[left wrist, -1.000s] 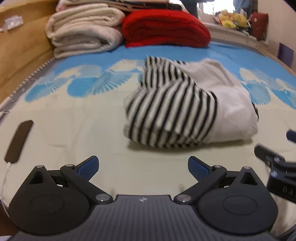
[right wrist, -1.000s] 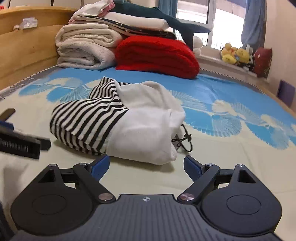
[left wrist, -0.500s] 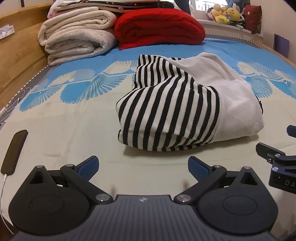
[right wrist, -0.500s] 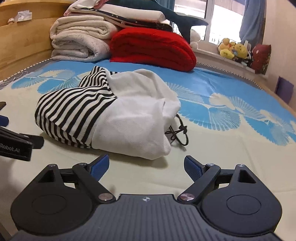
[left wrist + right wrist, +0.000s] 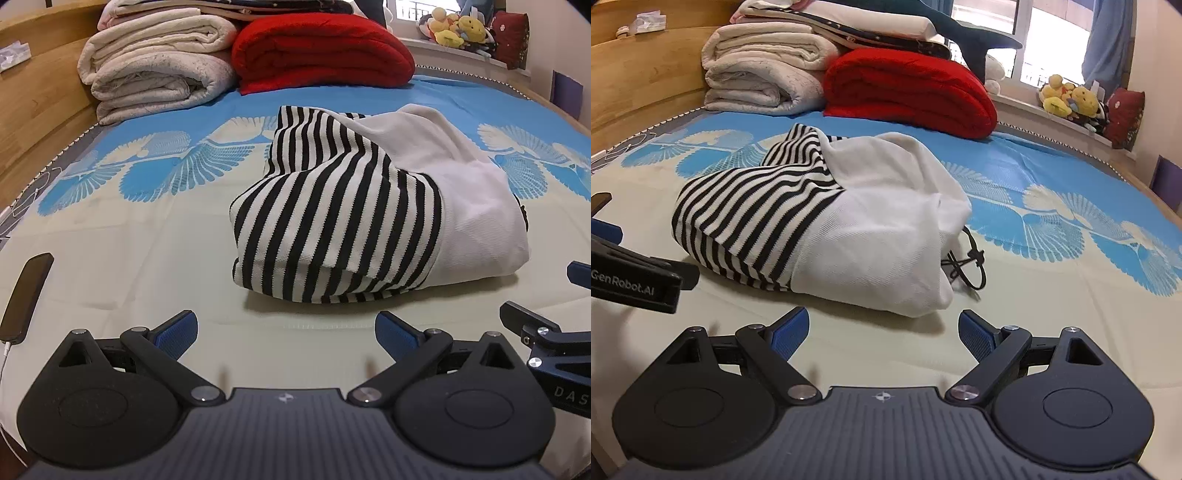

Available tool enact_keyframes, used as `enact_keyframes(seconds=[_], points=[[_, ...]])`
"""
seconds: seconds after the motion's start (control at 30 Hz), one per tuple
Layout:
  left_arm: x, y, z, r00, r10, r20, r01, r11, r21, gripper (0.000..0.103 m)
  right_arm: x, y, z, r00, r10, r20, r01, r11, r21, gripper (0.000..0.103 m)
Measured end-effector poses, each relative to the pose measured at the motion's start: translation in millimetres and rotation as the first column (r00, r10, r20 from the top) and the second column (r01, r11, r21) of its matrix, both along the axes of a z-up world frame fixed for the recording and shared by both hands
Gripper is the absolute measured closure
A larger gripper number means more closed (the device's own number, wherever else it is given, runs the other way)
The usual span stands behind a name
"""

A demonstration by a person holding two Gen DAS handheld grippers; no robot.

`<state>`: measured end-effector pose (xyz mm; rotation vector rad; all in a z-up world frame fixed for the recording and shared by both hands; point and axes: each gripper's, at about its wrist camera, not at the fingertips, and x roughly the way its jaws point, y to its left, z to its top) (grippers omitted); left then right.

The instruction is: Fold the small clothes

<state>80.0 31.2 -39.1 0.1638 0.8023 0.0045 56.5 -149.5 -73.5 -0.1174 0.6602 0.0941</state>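
A small garment (image 5: 369, 206), half black-and-white striped and half plain white, lies bunched on the bed sheet (image 5: 122, 280). In the right wrist view the same garment (image 5: 831, 221) shows a black drawstring (image 5: 967, 264) trailing from its white end. My left gripper (image 5: 286, 332) stands open just short of the striped edge, with nothing between its blue pads. My right gripper (image 5: 882, 330) is open too, close to the white edge and holding nothing. Each gripper appears at the edge of the other's view.
Folded cream blankets (image 5: 155, 74) and a red blanket (image 5: 321, 51) are stacked at the head of the bed against a wooden headboard (image 5: 40, 96). A dark phone (image 5: 26, 295) on a white cable lies at the left. Plush toys (image 5: 1071, 99) sit on the windowsill.
Both grippers have drawn nearer to the garment, which looms larger in both views. The jaws have stayed open. The garment has not moved.
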Motion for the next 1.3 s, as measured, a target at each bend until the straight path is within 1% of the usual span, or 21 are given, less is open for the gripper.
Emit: enact_keyframes(seconds=[0.17,0.57,1.3], points=[[-0.7,-2.6,-0.5,1.000,-0.003,0.004,0.003,1.000,0.009,0.001,-0.4,-4.1,-1.5,1.000,-0.014,-0.011,0.014,1.000,0.009,0.014],[0.3,-2.5,-1.1,1.000,-0.003,-0.002,0.003,1.000,0.008,0.001,-1.3,-0.5,-2.5,1.000,0.014,-0.021,-0.014,1.000,0.003,0.014],[0.7,-3.7,-1.8,1.000,0.003,-0.003,-0.003,1.000,0.010,0.001,-1.4,0.5,-3.5,0.999,0.022,-0.032,-0.022,1.000,0.001,0.014]])
